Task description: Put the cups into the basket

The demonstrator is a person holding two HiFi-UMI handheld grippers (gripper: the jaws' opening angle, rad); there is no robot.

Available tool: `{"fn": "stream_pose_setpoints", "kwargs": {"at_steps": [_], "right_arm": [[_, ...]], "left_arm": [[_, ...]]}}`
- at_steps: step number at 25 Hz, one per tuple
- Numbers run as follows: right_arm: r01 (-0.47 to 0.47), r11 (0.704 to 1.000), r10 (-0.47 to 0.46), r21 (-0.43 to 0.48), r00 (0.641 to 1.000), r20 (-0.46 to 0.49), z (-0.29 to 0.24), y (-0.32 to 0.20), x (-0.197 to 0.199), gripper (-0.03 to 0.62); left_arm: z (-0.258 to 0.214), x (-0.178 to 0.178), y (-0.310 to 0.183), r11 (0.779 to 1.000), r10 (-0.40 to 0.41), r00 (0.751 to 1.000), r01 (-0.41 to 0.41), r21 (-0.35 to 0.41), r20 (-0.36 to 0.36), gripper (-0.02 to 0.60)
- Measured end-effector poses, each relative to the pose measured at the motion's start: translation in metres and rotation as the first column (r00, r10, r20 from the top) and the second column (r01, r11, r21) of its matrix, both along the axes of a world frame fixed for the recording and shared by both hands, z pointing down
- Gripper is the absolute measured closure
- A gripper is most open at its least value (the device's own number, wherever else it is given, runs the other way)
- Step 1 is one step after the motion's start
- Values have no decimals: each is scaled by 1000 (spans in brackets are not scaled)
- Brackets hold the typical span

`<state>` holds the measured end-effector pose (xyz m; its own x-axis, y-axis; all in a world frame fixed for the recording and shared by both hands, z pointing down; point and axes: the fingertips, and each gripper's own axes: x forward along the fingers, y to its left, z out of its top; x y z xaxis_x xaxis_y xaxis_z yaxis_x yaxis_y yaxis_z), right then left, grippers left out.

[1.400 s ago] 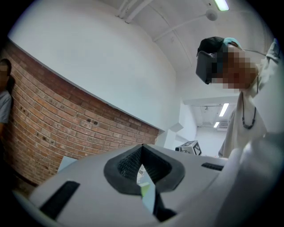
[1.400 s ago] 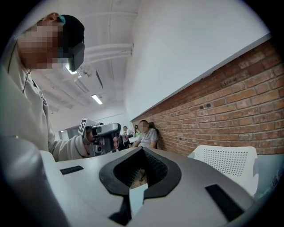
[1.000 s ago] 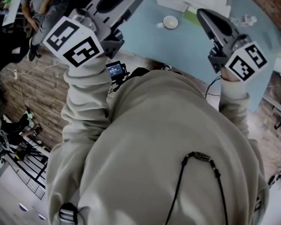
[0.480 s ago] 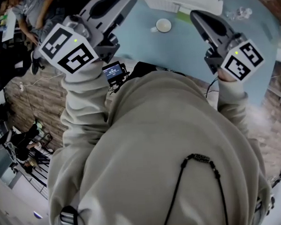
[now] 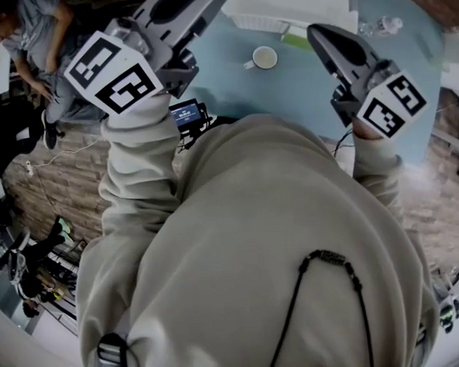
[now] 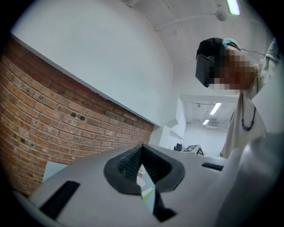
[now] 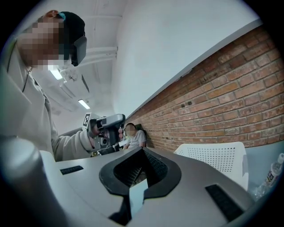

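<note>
In the left gripper view, finds the grey two-jaw left gripper [image 6: 142, 148] clenched, ribbed black pads meeting at the tip with nothing between them. Beyond the tip, takes in only a red brick wall [image 6: 66, 119] under a plain white wall [image 6: 102, 48].

In the right gripper view, finds the grey right gripper [image 7: 142, 153] likewise clenched on nothing. Past its tip, picks up the white perforated plastic basket [image 7: 213, 155] against the brick wall, a clear plastic bottle [image 7: 271, 173] at the right edge, and a seated person [image 7: 133, 136] behind the raised left gripper.

From the head view alone, places the 1 white round cup [image 5: 265, 58] upright on the pale blue table [image 5: 301, 87]. Sets it between the 2 grippers and ahead of both, near the basket's front edge but outside it, touched by neither. Gives there too, and in neither gripper view, a small lit screen [image 5: 186, 112] just below the left sleeve of the grey hooded sweatshirt [image 5: 255, 239] filling the lower frame.
</note>
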<state>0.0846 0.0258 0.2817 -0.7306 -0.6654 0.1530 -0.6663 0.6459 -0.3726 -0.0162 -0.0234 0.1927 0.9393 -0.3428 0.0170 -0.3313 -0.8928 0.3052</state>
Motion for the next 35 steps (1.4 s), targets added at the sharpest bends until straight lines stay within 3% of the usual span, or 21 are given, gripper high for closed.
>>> {"fn": "stream_pose_setpoints", "kwargs": {"at_steps": [5, 11, 15, 23, 35], "right_arm": [[-4, 1000, 4, -27, 1000, -29, -24, -11, -4, 582], [-20, 996, 13, -86, 996, -86, -26, -28, -3, 582], [-52, 991, 36, -121, 990, -135, -10, -24, -1, 582], [-57, 981, 23, -185, 984, -179, 16, -15, 0, 582], [12, 979, -46, -205, 986, -162, 24, -19, 2, 582]], "left_arm": [[-18, 0, -15, 999, 27, 999, -28, -31, -28, 584], [-8, 9, -14, 988, 156, 985, -155, -24, 78, 584], [13, 8, -8, 973, 218, 974, -212, -87, 60, 584], [35, 10, -8, 965, 224, 973, -215, -150, 48, 584], [38, 5, -7, 973, 155, 985, -140, -181, 70, 584]]}}
